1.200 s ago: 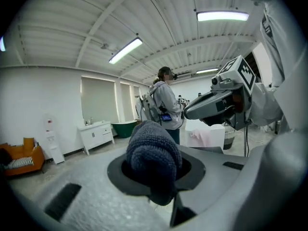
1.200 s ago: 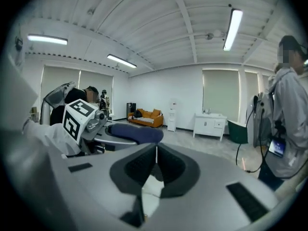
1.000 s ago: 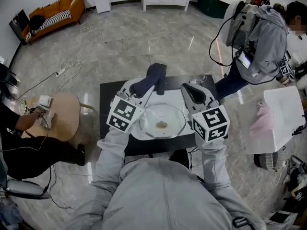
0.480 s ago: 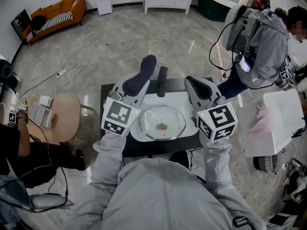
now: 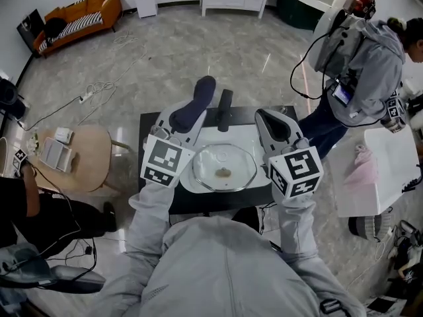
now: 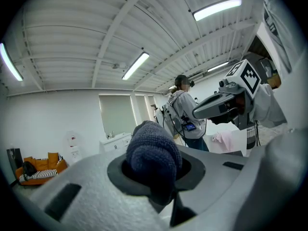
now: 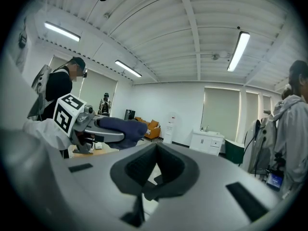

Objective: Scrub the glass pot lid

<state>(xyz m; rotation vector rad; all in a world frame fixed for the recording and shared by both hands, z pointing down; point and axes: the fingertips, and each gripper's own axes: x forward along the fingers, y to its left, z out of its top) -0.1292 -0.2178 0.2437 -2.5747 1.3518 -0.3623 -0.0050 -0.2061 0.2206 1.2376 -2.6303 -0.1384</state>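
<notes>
Tongs check, going left to right. Far off on the left is a small round wooden table [image 5: 89,152], well apart from my setup. The left tongs [image 5: 193,111] are clamped on a dark blue cloth [image 5: 202,91]. In the left gripper view the wad bulges out of the pad recess and fills it. The cloth's long axis follows the tongs, pointing away from me and a touch to the right, over the far left part of the dark bench [image 5: 149,144].

The glass pot lid [image 5: 223,167] lies flat on a white mat [image 5: 241,136] in the middle of the bench, between the two grippers, and neither is touching it. It's round, so there's no long axis to speak of. There's a brownish patch near its centre, and I can't tell if the dome faces up or down. A black oblong thing [image 5: 225,109] sits at the mat's far edge, long axis pointing away from me, just beside the cloth.

The right tongs [image 5: 267,120] are closed on nothing, pads together. Further right a person in a grey hoodie [image 5: 370,65] stands near a white table [image 5: 386,183] with something pink [image 5: 363,165] on it.
</notes>
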